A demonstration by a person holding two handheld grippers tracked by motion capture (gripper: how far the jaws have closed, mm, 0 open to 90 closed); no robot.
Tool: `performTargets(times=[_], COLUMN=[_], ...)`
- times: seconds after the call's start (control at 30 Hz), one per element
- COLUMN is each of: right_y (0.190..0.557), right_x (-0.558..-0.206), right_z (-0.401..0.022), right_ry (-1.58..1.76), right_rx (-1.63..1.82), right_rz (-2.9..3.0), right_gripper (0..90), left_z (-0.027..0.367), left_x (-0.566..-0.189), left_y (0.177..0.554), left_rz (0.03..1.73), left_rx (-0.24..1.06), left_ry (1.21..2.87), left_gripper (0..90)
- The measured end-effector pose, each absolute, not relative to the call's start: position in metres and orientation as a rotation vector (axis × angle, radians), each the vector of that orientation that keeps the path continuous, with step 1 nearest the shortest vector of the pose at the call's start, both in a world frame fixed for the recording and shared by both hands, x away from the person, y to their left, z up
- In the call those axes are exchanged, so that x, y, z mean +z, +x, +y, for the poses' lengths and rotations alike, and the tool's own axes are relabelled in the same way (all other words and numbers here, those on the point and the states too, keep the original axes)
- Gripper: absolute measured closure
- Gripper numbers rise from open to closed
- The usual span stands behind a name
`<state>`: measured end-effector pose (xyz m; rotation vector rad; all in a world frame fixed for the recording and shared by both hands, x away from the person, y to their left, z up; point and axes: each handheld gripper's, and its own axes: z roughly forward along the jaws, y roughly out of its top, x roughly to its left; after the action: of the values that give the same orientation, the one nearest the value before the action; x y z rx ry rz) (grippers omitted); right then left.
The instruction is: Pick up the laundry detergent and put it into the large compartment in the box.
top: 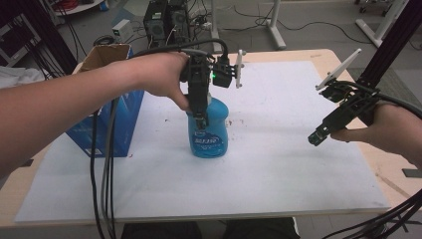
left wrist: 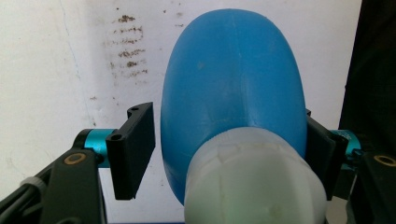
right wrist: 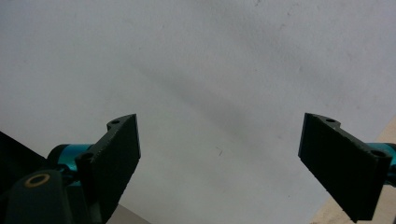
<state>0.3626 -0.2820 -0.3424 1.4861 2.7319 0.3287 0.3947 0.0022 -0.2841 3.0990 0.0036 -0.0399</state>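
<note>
I work at a pale wooden table [top: 343,59] covered by a white sheet [top: 278,164], which carries small brown specks beside the blue bottle [top: 208,137]. The bottle stands upright near the middle of the sheet. My left gripper [top: 201,118] comes down over its white cap [left wrist: 254,179]; in the left gripper view, one of the jaws is against the bottle's side and the other stands just clear of it, so they straddle it, not yet clenched. My right gripper [top: 315,139] hangs above bare sheet well to the right, jaws spread and holding nothing. A blue cardboard box [top: 112,112], open on top, sits at the table's left edge. Beyond the table lie a grey floor [top: 308,25], computer towers [top: 166,20] and loose cables.
</note>
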Motion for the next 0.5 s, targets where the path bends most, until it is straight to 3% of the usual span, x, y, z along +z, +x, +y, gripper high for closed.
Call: performTargets(times=[0.5], right_y=[0.3618], right_x=[-0.3413], right_z=[-0.2829], right_ry=[1.487], right_rx=[0.335], right_rz=[2.727], right_gripper=[12.1], left_z=[0.0013], left_x=[-0.2842], left_y=[0.3941], left_rz=[0.001], left_rx=[-0.053], left_ry=[3.101], left_gripper=[32.6])
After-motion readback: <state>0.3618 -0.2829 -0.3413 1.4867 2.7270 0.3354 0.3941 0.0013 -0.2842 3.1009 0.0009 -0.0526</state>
